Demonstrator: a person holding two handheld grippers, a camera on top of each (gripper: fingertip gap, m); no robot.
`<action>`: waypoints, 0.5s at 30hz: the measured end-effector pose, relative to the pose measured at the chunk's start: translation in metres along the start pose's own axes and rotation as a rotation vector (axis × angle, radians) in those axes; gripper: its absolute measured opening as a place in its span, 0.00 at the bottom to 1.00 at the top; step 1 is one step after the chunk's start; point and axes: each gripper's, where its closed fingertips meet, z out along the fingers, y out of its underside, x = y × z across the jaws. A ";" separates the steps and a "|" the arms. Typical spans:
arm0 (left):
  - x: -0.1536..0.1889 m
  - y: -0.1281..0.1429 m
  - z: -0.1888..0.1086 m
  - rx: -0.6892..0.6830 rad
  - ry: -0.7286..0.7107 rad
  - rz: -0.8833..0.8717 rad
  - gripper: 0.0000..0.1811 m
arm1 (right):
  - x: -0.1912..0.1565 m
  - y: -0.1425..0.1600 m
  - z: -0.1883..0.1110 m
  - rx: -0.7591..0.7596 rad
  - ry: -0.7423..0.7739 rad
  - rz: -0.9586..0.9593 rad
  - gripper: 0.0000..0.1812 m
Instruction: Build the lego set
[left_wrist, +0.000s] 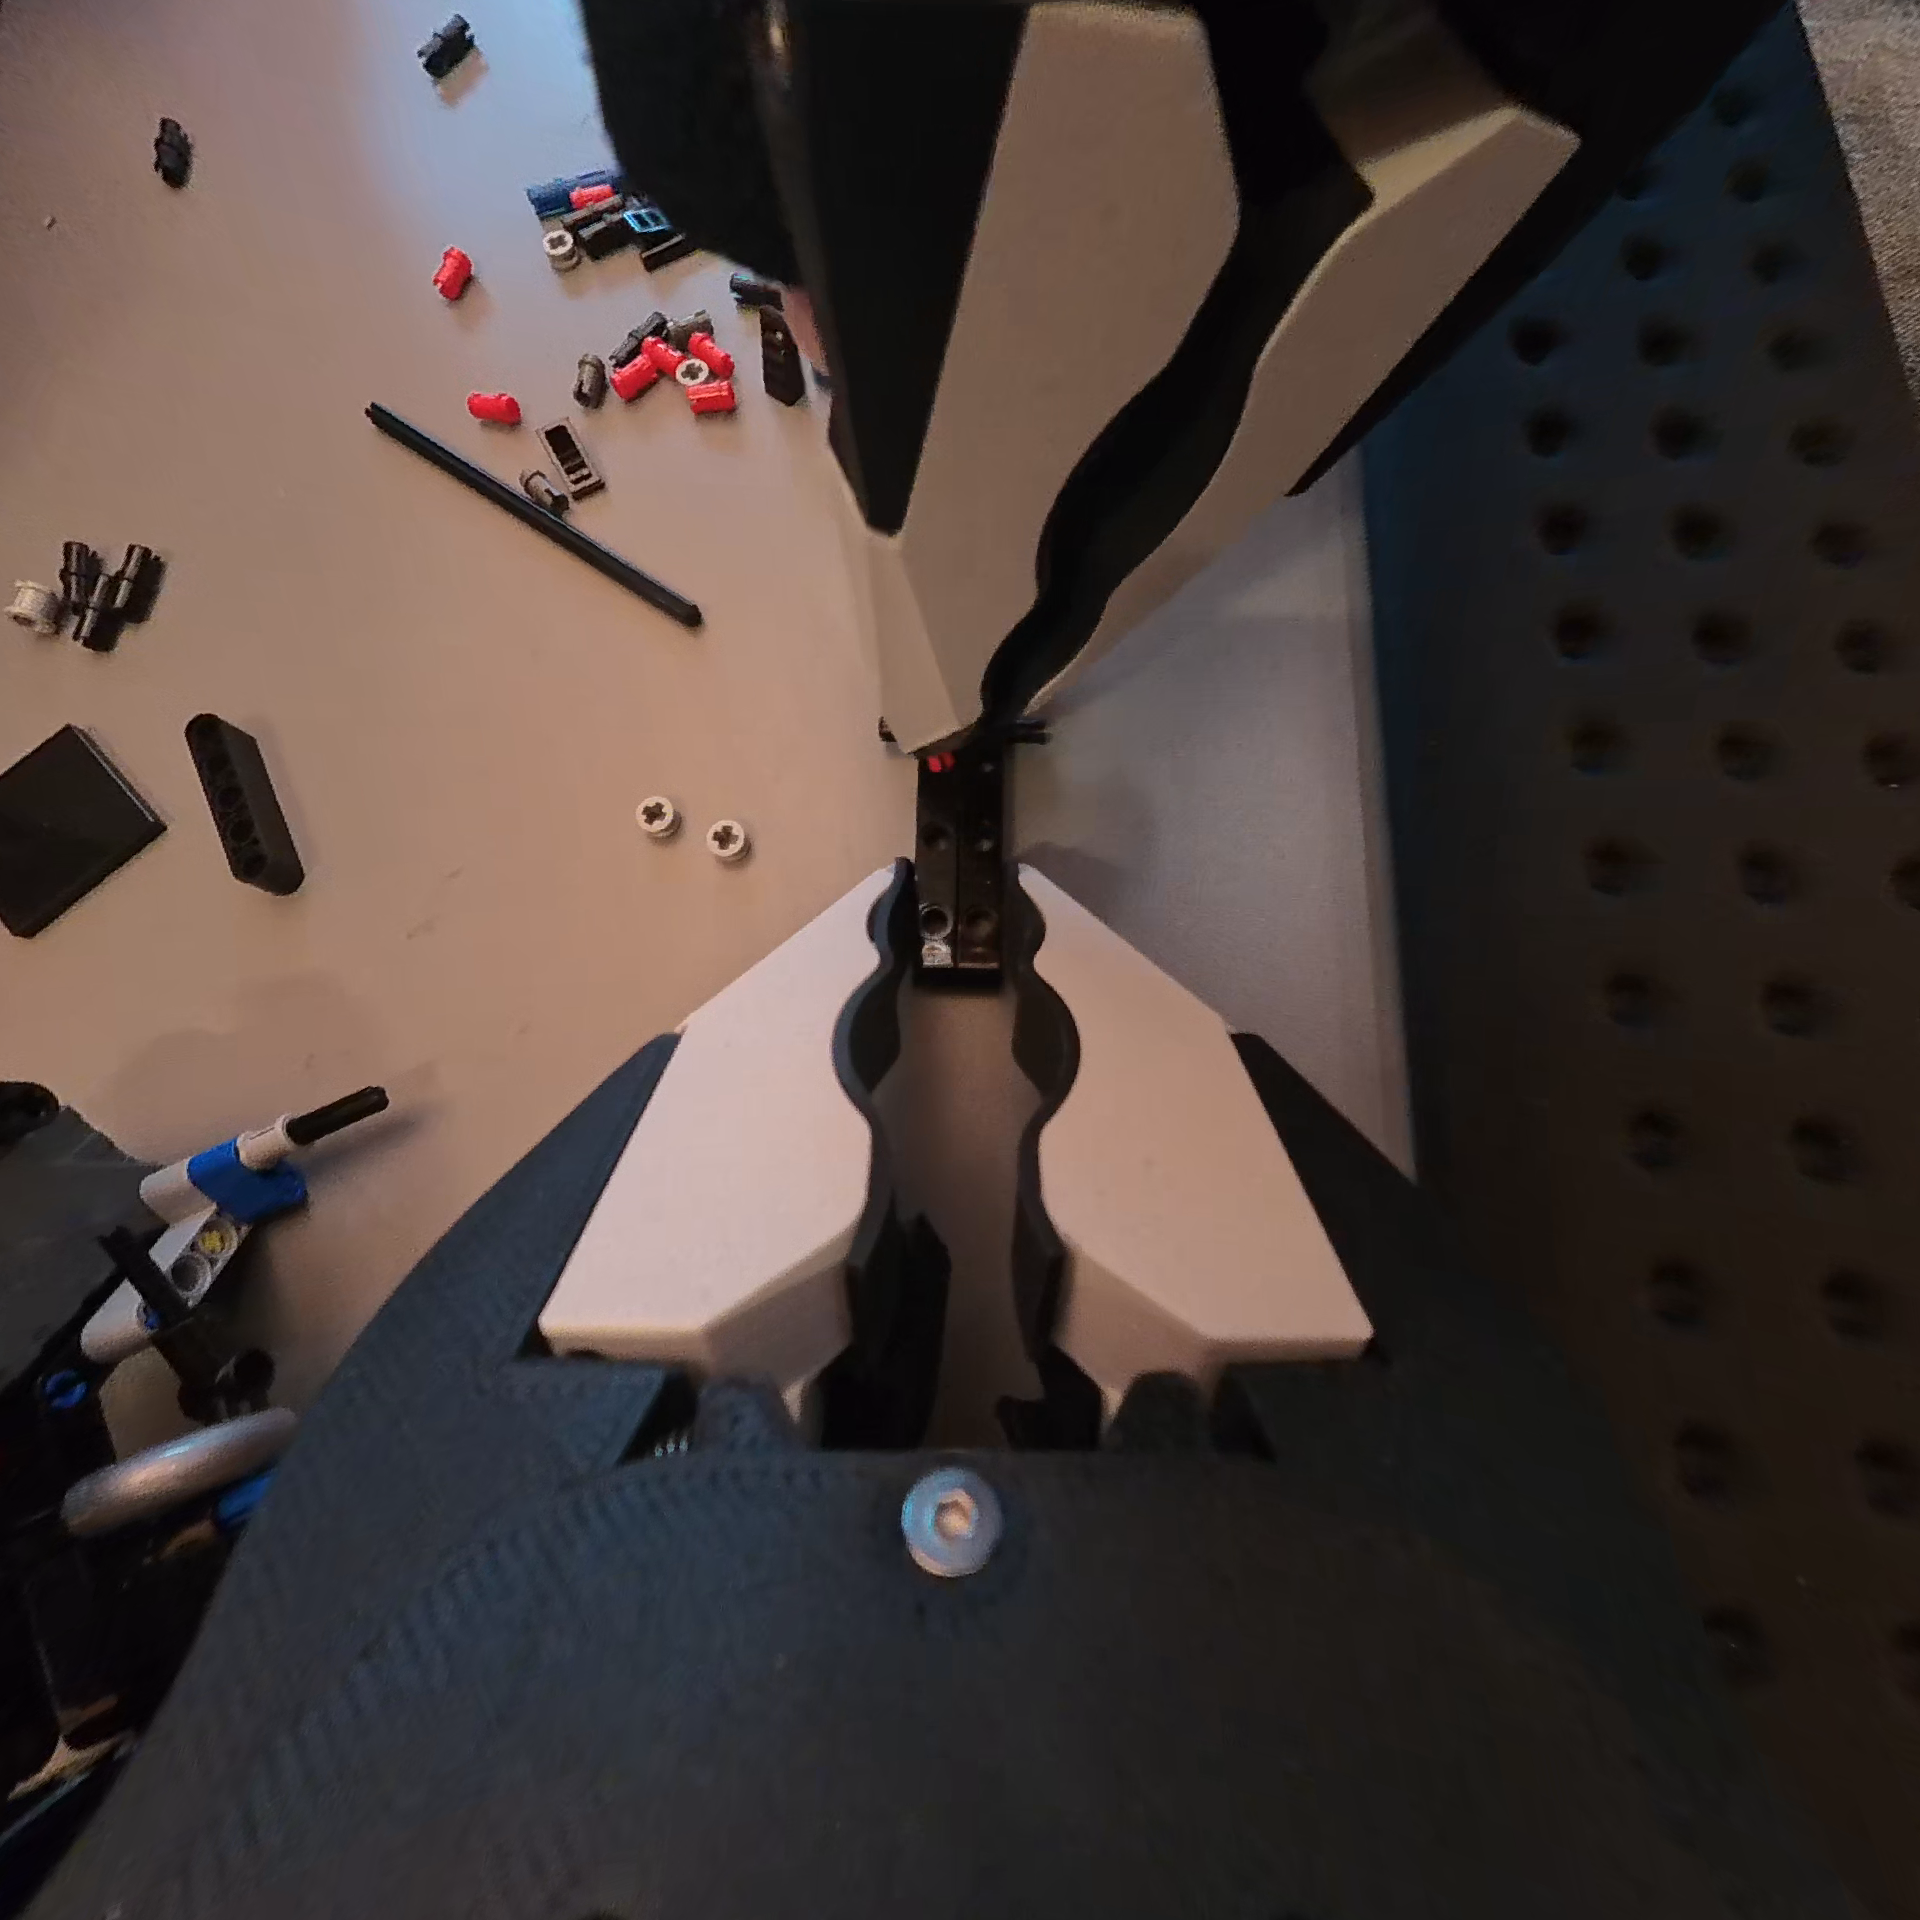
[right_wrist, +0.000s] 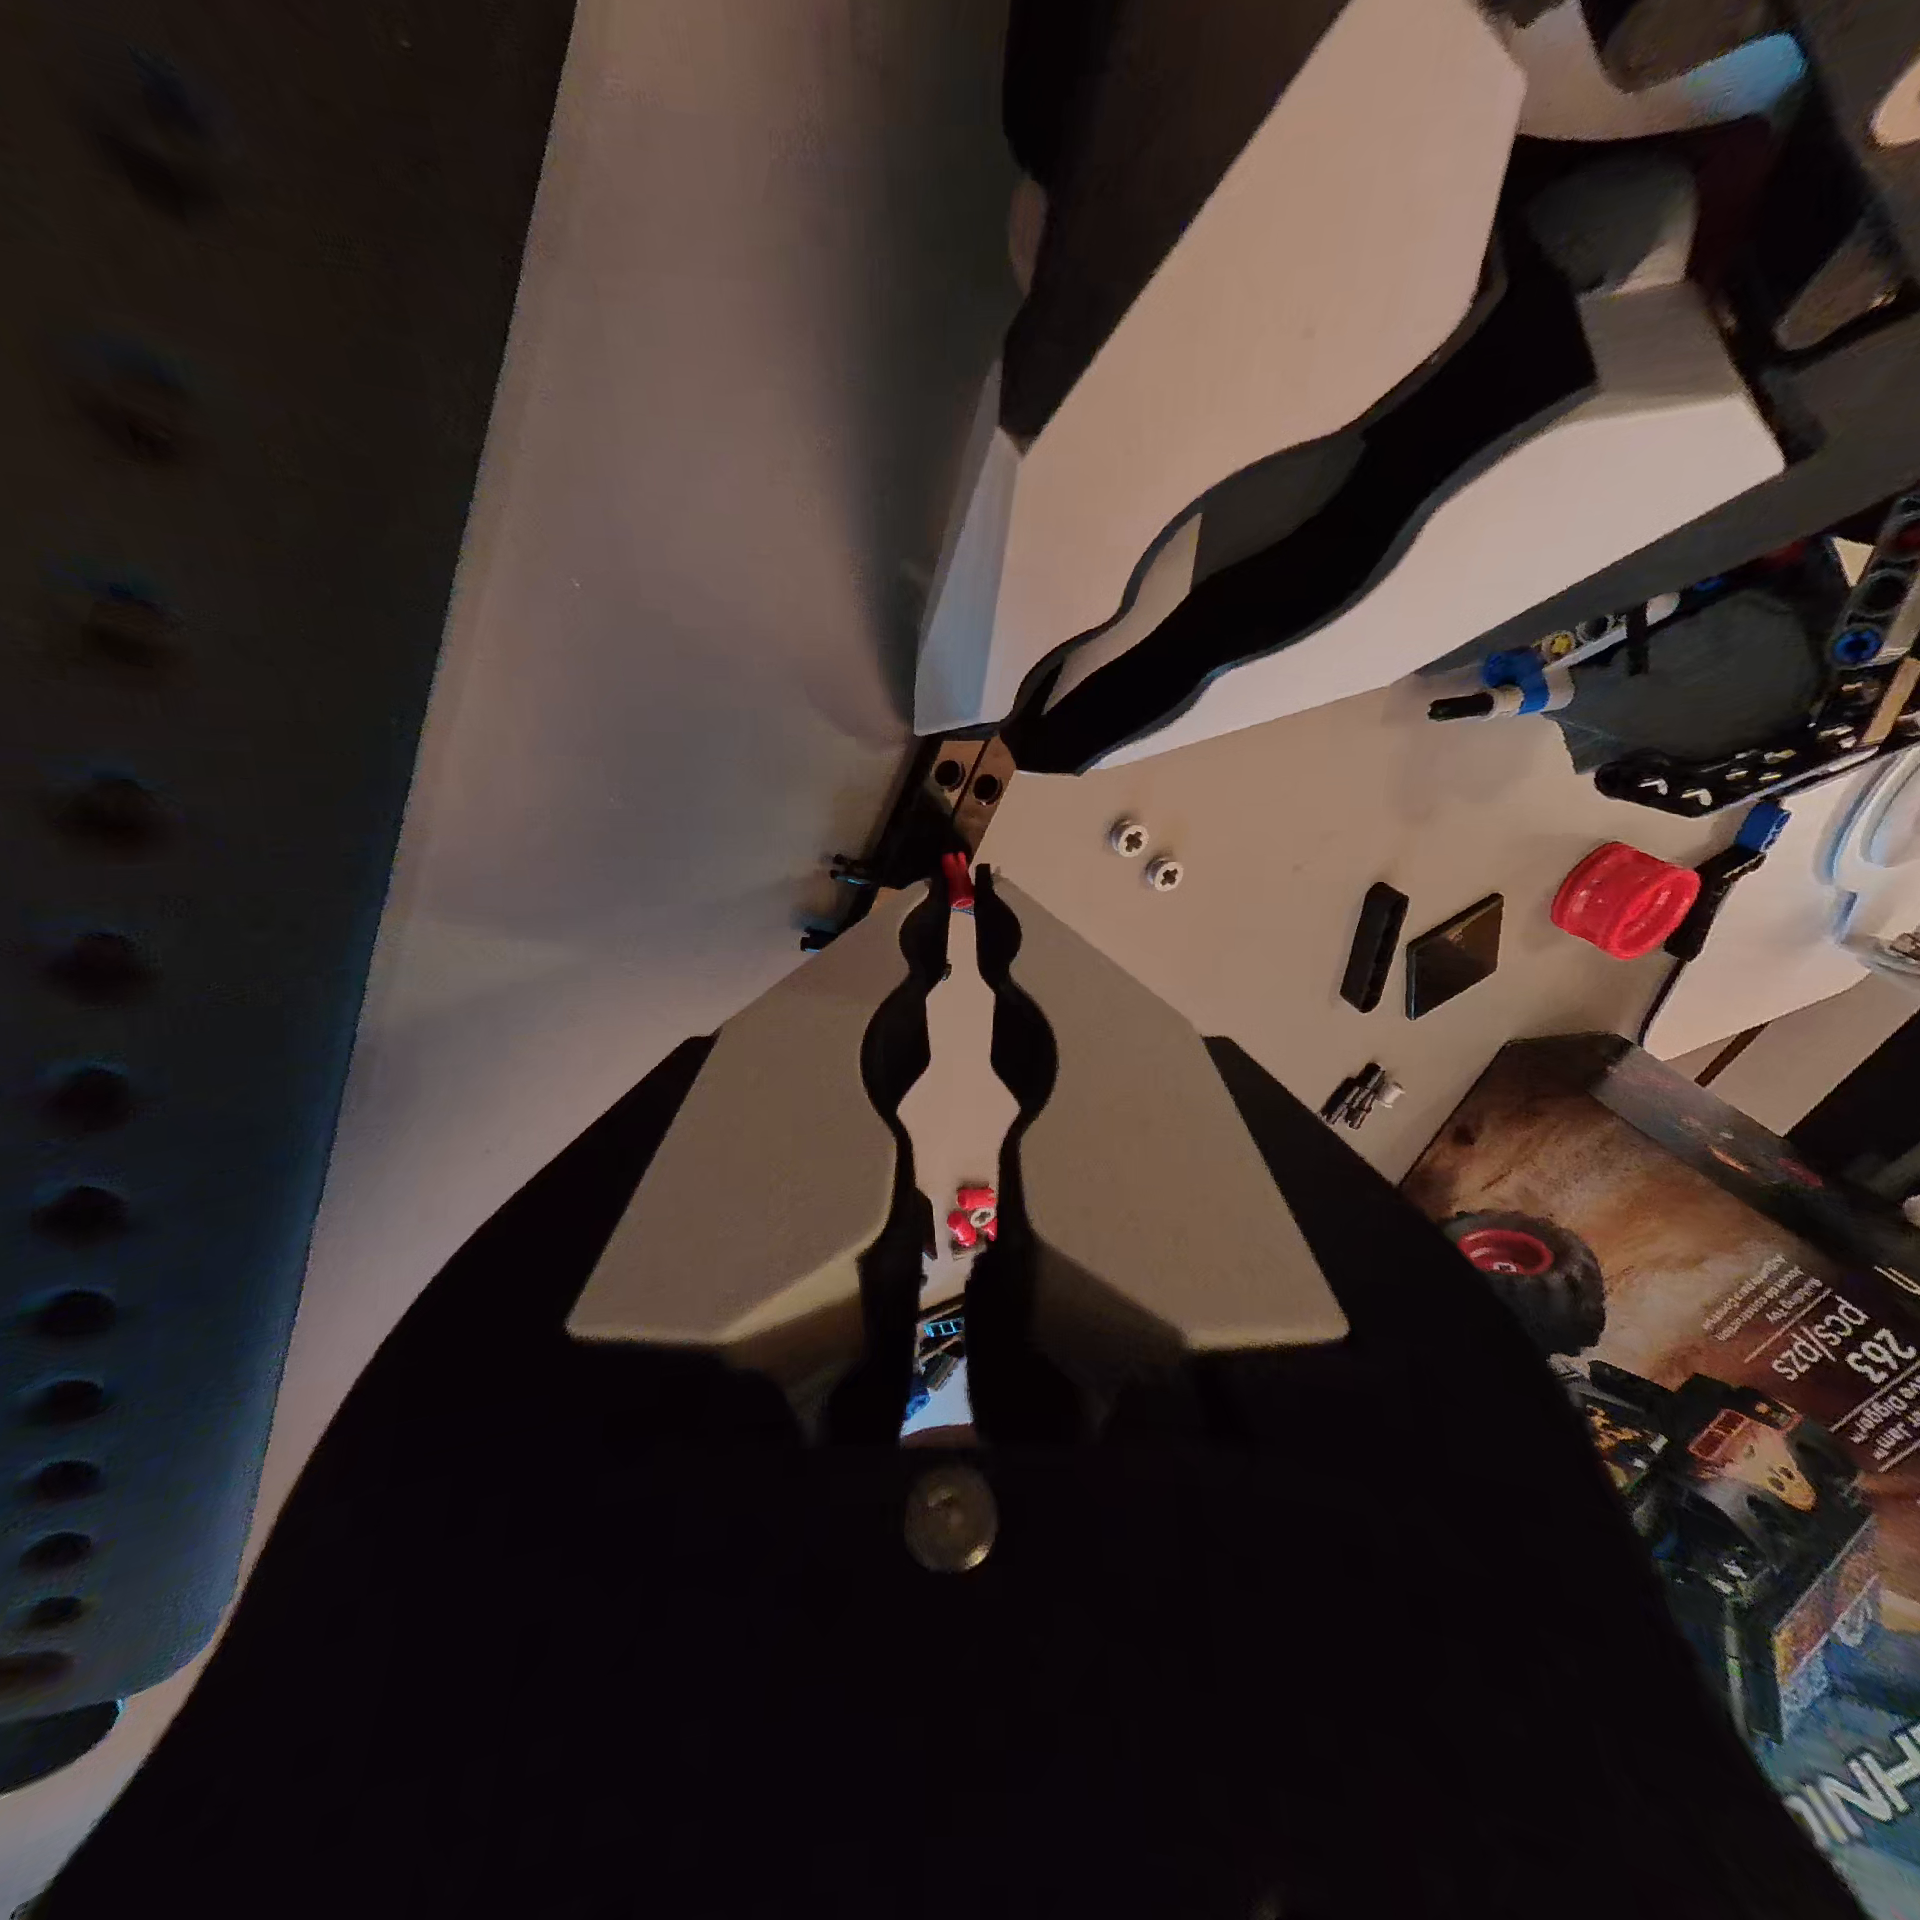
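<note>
Together, left gripper (left_wrist: 958, 914) pinches two joined black beams (left_wrist: 960, 873); right gripper (right_wrist: 961, 891) pinches one red pin (right_wrist: 955, 879).

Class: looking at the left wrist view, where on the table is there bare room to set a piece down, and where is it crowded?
Bare: between the black axle and the two grey bushes; also the top-left corner. Crowded: the red pins cluster.

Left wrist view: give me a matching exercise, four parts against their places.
Parts:
1. black beam
2. long black axle
3. two grey bushes
4. black tile

Places:
A. at the left edge of the view
B. on the table just left of the beam
C. slanting below the red pins
D. between the left gripper's fingers

Pairs: 1-D, 2-C, 3-B, 4-A
</note>
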 end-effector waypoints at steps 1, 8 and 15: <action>0.000 0.000 0.000 0.000 0.000 -0.001 0.08 | 0.000 0.000 0.000 0.016 0.002 0.014 0.01; -0.003 -0.005 -0.004 0.036 -0.017 -0.017 0.11 | 0.013 -0.010 -0.013 0.197 0.090 0.149 0.01; 0.005 -0.039 -0.023 0.243 0.072 -0.074 0.06 | 0.023 -0.020 -0.044 0.379 0.196 0.184 0.01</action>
